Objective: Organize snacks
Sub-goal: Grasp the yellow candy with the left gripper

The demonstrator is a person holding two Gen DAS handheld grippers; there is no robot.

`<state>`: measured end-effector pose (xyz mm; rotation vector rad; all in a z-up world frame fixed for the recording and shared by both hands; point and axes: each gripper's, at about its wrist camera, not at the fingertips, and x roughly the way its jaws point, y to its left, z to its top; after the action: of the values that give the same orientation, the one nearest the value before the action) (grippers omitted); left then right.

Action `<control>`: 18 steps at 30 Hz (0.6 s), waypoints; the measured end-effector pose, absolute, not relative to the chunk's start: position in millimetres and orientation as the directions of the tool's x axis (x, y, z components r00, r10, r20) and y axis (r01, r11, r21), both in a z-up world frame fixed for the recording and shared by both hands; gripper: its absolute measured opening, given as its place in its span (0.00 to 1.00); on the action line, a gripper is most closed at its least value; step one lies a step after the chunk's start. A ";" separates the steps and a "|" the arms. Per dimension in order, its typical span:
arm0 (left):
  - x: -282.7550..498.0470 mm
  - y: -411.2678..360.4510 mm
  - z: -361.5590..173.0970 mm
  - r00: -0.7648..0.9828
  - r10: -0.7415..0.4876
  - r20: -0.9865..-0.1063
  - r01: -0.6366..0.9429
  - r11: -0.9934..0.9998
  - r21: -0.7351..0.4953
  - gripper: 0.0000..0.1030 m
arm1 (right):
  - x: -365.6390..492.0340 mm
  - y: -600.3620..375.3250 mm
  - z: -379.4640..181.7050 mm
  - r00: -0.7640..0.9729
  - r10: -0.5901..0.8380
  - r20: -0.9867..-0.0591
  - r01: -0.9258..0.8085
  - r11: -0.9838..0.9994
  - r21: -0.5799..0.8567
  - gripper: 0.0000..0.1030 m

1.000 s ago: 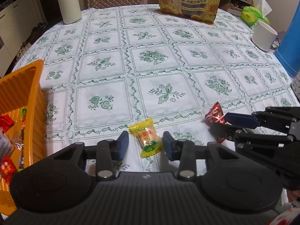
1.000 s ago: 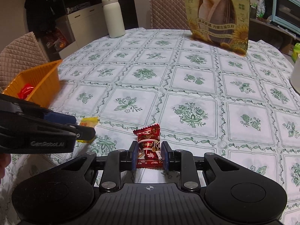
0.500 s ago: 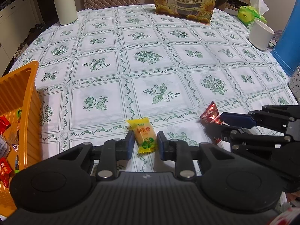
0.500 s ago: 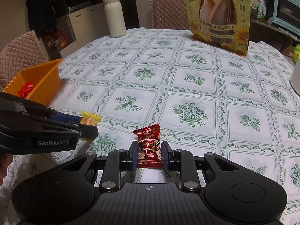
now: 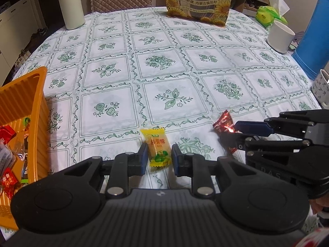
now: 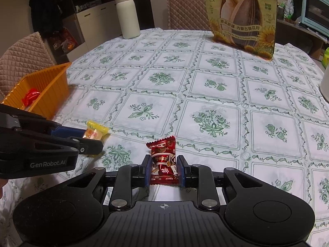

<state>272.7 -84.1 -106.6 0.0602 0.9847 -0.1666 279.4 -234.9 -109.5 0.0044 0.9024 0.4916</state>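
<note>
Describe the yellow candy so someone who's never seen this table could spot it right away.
On the green-and-white floral tablecloth, look at the near edge, right of the orange basket. The yellow candy lies between the left gripper fingers, the only yellow wrapper; the neighbouring red candy sits in the right gripper.
</note>
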 end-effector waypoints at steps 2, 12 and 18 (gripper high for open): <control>269.1 -82.9 -104.0 0.546 -0.117 -0.830 0.168 0.985 -0.028 0.21 | 276.9 -234.3 -108.2 0.513 0.417 -0.750 -0.411 0.887 0.211 0.24; 246.0 -75.0 -85.4 0.576 -0.133 -0.807 0.166 0.985 -0.044 0.21 | 263.0 -232.9 -93.6 0.507 0.447 -0.737 -0.417 0.876 0.244 0.24; 229.7 -65.0 -71.9 0.596 -0.142 -0.790 0.151 0.987 -0.063 0.21 | 252.2 -232.3 -79.3 0.506 0.473 -0.721 -0.419 0.866 0.274 0.24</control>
<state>229.7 -65.0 -71.9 0.0112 0.9162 -0.1698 252.2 -232.3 -79.3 0.0669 0.8906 0.5387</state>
